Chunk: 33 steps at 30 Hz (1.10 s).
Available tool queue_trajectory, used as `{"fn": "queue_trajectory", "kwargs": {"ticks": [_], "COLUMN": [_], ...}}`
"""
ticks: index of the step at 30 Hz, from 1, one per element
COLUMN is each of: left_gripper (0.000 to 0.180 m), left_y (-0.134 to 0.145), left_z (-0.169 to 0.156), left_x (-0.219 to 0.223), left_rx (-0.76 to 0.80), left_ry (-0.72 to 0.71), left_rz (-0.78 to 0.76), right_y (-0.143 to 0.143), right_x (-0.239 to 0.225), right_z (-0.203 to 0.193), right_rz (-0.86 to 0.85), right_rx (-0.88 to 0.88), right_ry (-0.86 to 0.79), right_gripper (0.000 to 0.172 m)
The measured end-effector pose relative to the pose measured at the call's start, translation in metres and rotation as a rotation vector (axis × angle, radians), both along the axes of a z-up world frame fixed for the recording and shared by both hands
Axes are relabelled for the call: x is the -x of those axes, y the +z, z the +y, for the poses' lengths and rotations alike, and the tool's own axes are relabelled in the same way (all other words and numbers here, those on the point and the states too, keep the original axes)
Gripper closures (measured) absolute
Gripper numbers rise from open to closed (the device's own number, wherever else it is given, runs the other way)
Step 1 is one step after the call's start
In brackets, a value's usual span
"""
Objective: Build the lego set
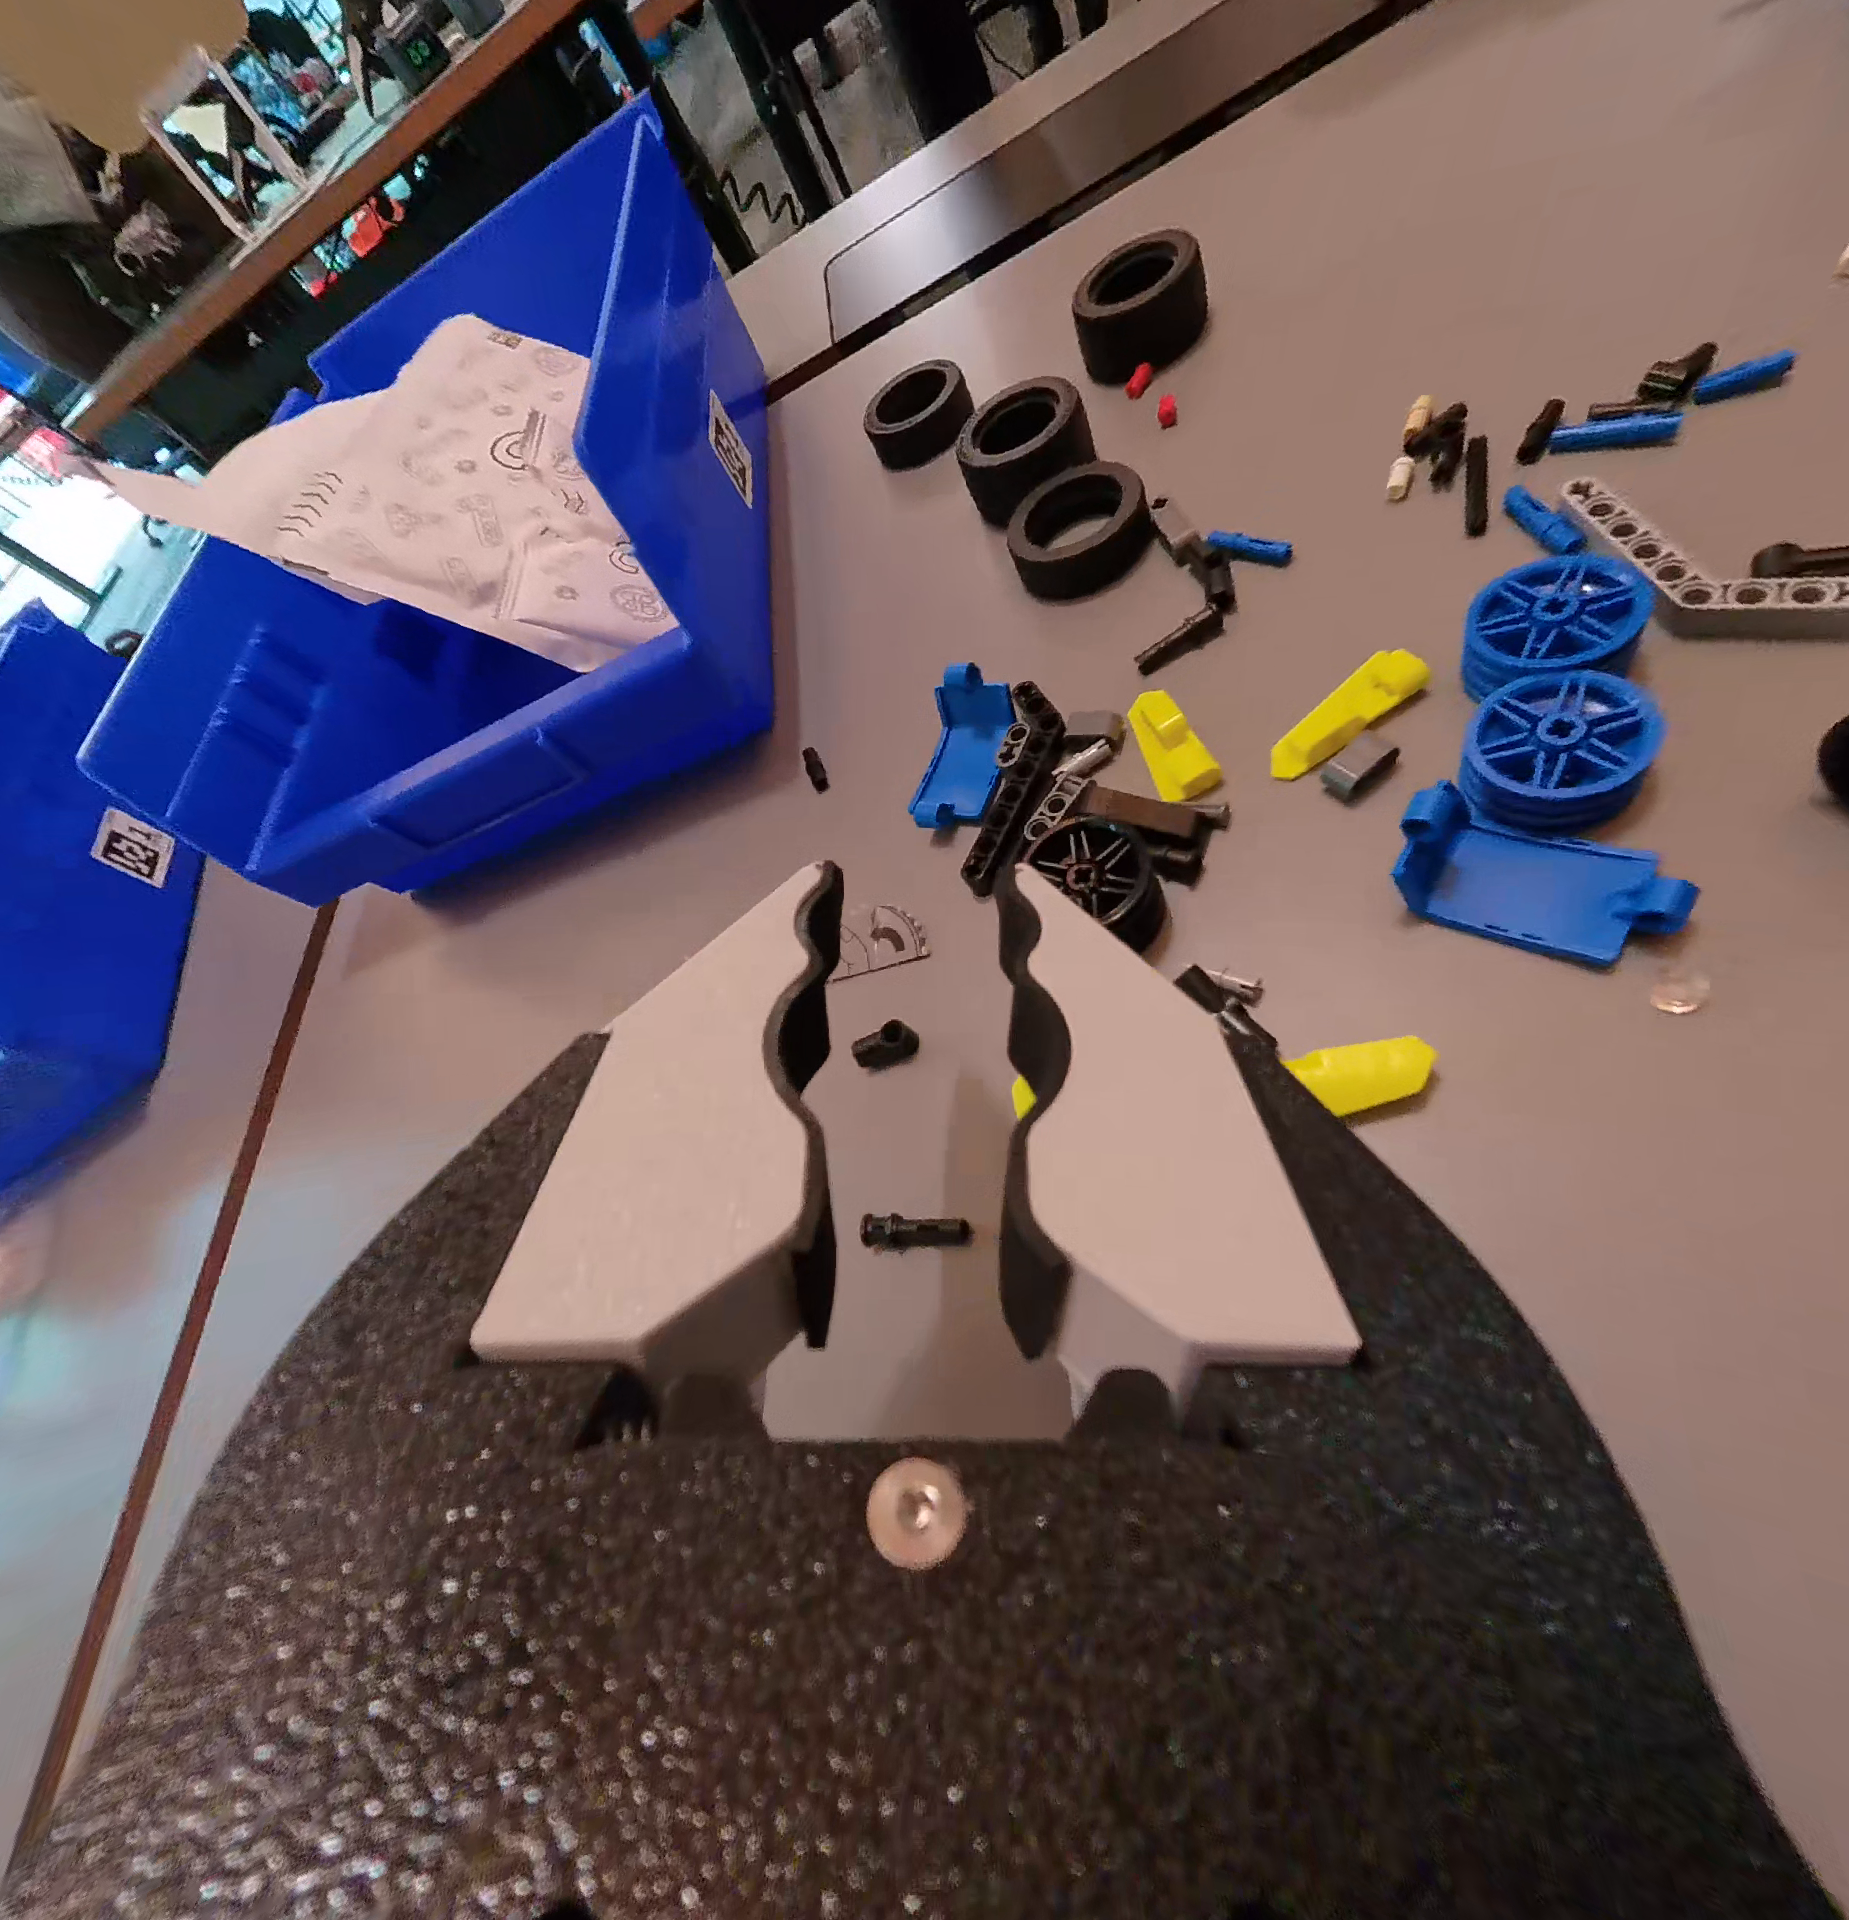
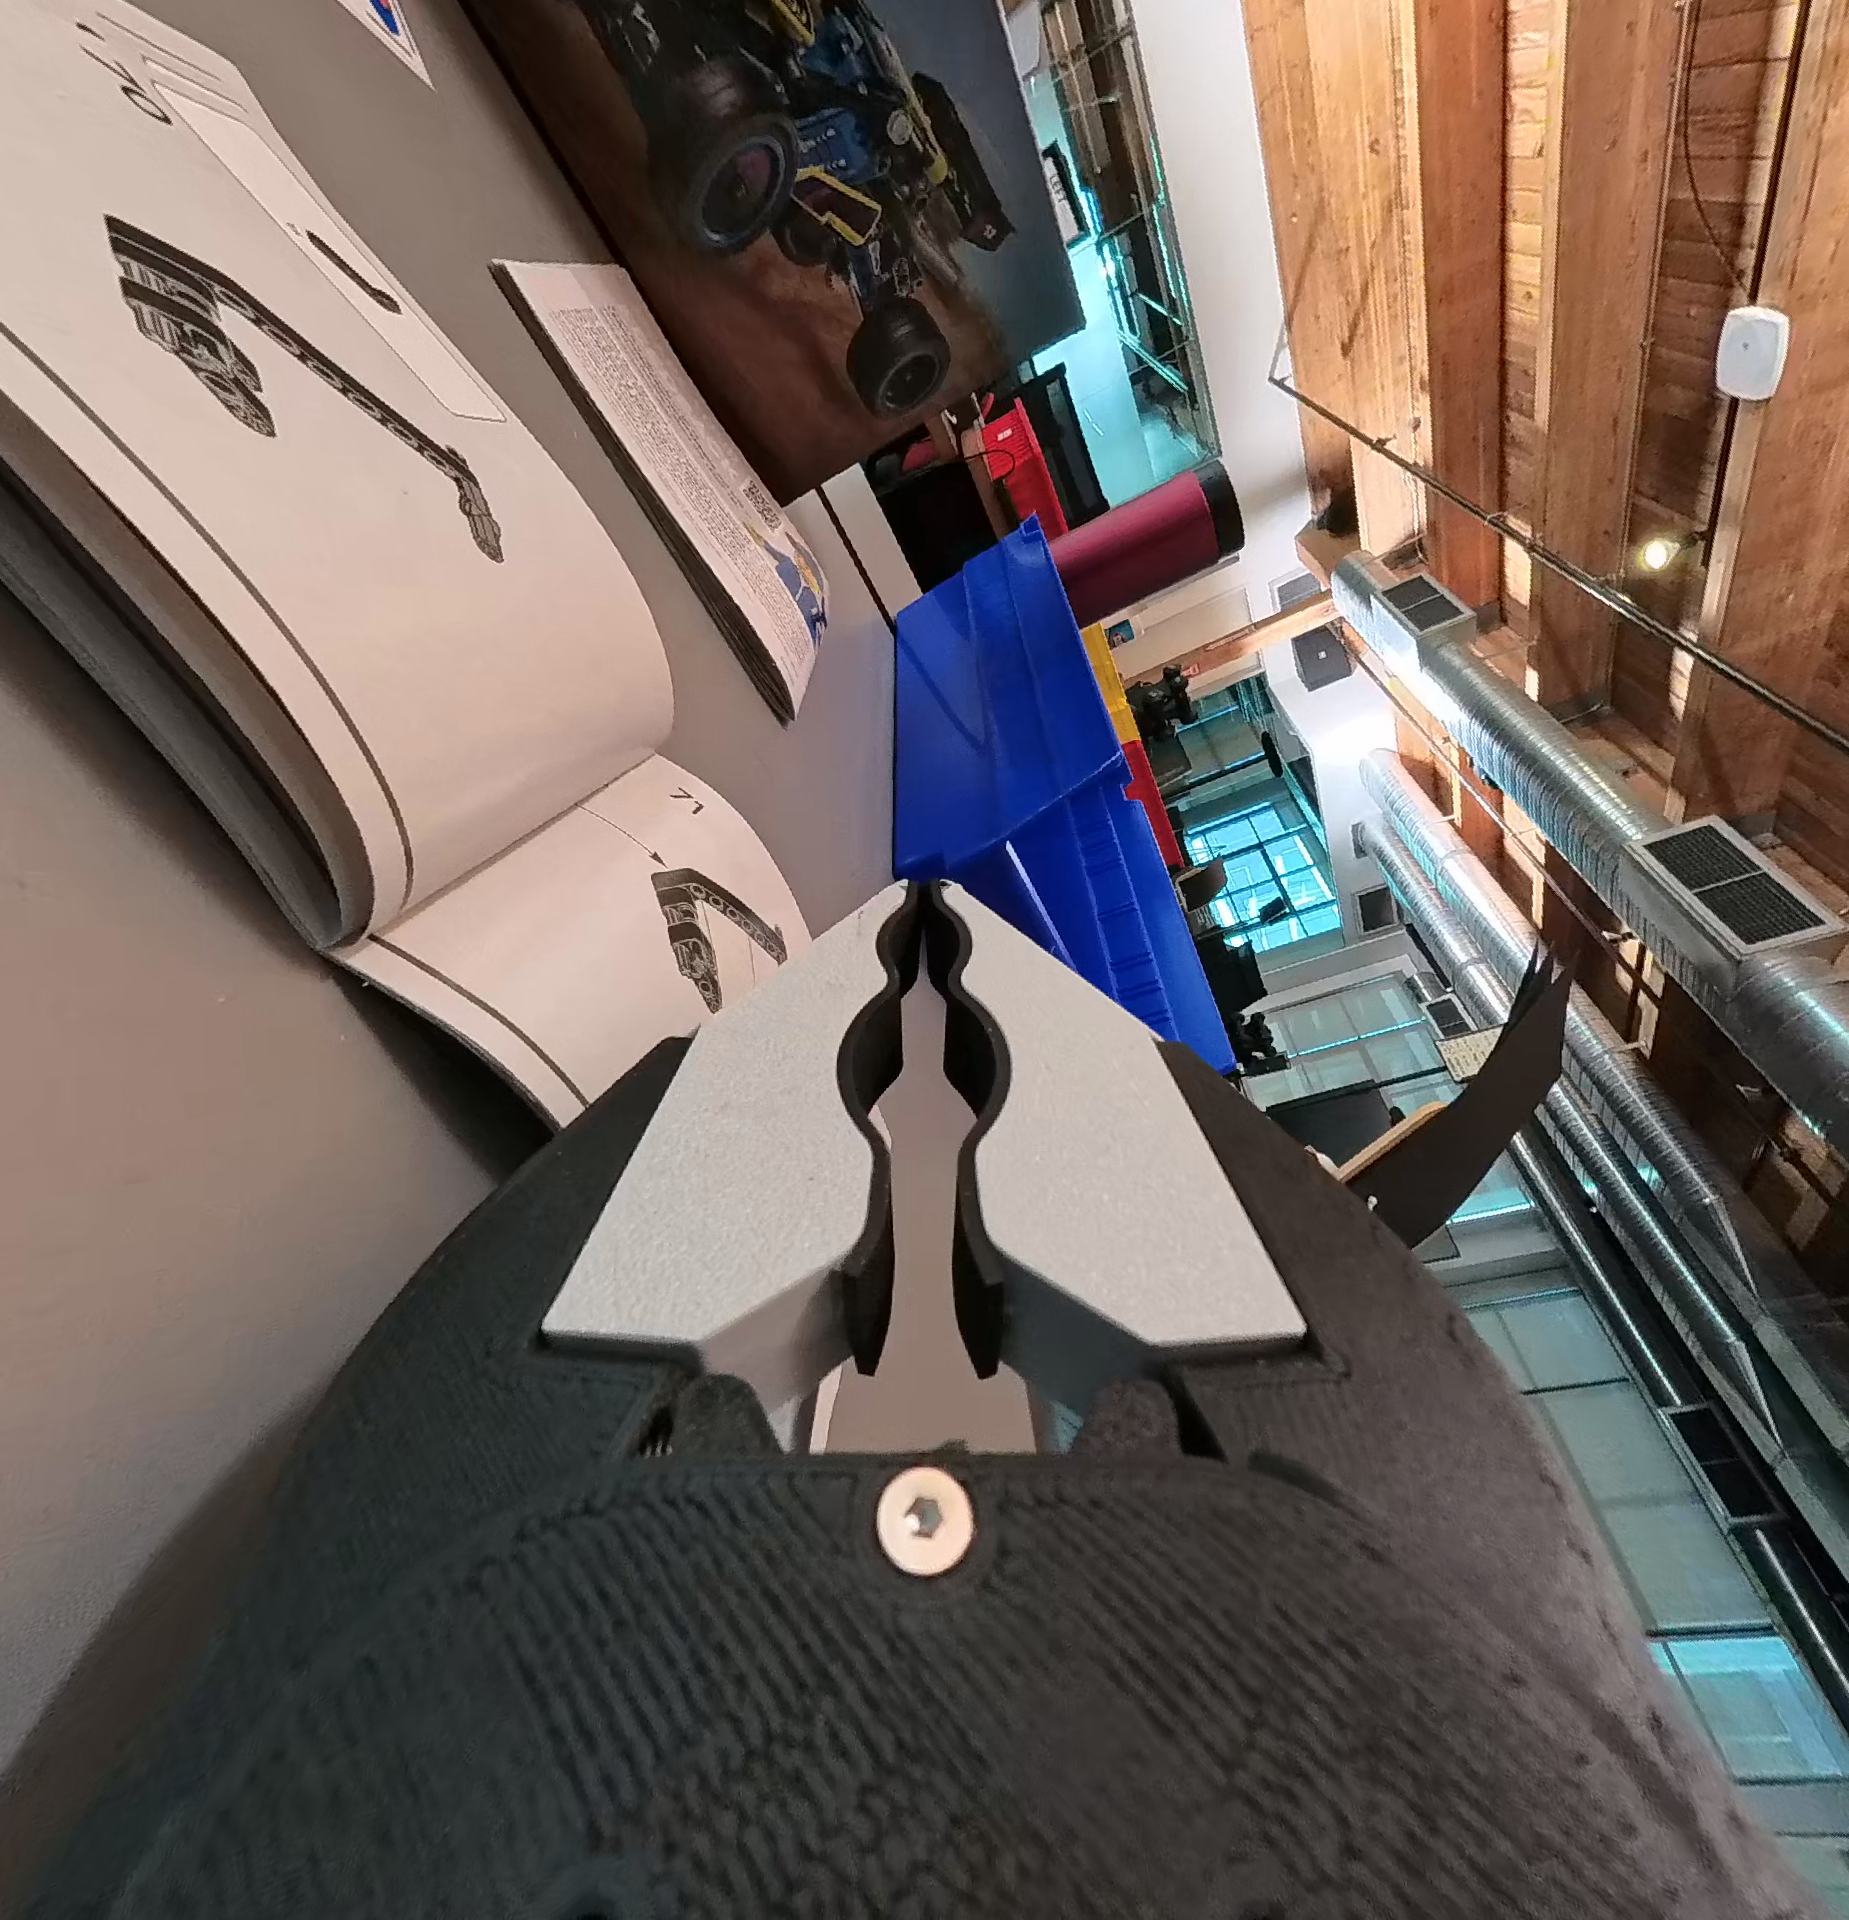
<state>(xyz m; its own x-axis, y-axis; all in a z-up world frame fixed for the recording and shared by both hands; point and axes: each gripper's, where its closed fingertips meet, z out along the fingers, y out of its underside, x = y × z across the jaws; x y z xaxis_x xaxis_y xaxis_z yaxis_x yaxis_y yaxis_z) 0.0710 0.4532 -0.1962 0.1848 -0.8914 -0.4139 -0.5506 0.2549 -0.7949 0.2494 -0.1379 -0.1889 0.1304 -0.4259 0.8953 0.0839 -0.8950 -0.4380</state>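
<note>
1. Over the grey worktop, the left gripper hangs with its fingers parted and nothing between the pads; the gap frames bare surface, so it reads as held ready above loose parts, not gripping any of them
2. Nearest to it are a small black connector and a black pin, both lying flat on the worktop in the space seen between the fingers, apart from the pads. A printed paper scrap lies just past the left fingertip
3. Just beyond the right fingertip sits a black spoked wheel among a heap of black beams and a blue curved panel, likely tipped out together
4. Farther toward the worktop's far edge, four black tyres sit grouped, and two blue wheels lie toward the right edge, with yellow pieces between; like parts lie together, as if sorted
5. At the left edge a blue bin holds a printed sheet
6. The right gripper is fully closed, pads meeting with nothing between them, turned on its side beside an open instruction booklet and another blue bin, seemingly kept idle near the page
</note>
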Motion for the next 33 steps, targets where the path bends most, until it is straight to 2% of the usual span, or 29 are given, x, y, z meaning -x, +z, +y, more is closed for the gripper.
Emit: {"fn": "queue_trajectory", "kwargs": {"ticks": [15,25,29,30,31,33], "left_gripper": [0.155,0.156,0.156,0.156,0.156,0.156], "left_y": [-0.004,-0.011,-0.011,-0.012,-0.013,-0.014], "left_z": [-0.017,-0.022,-0.023,-0.024,-0.025,-0.027], "left_x": [-0.008,-0.005,-0.007,-0.007,-0.008,-0.007], "left_rx": [0.004,0.016,0.017,0.023,0.027,0.027], "left_ry": [-0.022,-0.027,-0.031,-0.034,-0.035,-0.035], "left_rz": [0.027,0.032,0.035,0.037,0.039,0.043], "right_y": [-0.001,-0.011,-0.002,0.003,-0.001,-0.006], "right_x": [0.004,0.021,0.04,0.048,0.055,0.06], "right_z": [0.008,0.048,0.066,0.071,0.078,0.084], "right_rz": [0.006,0.024,0.033,0.038,0.091,0.182], "right_rx": [0.001,0.093,-0.02,-0.076,-0.117,-0.147], "right_ry": [0.055,0.278,0.444,0.51,0.577,0.614], "right_gripper": [0.172,0.172,0.172,0.17,0.159,0.148]}}
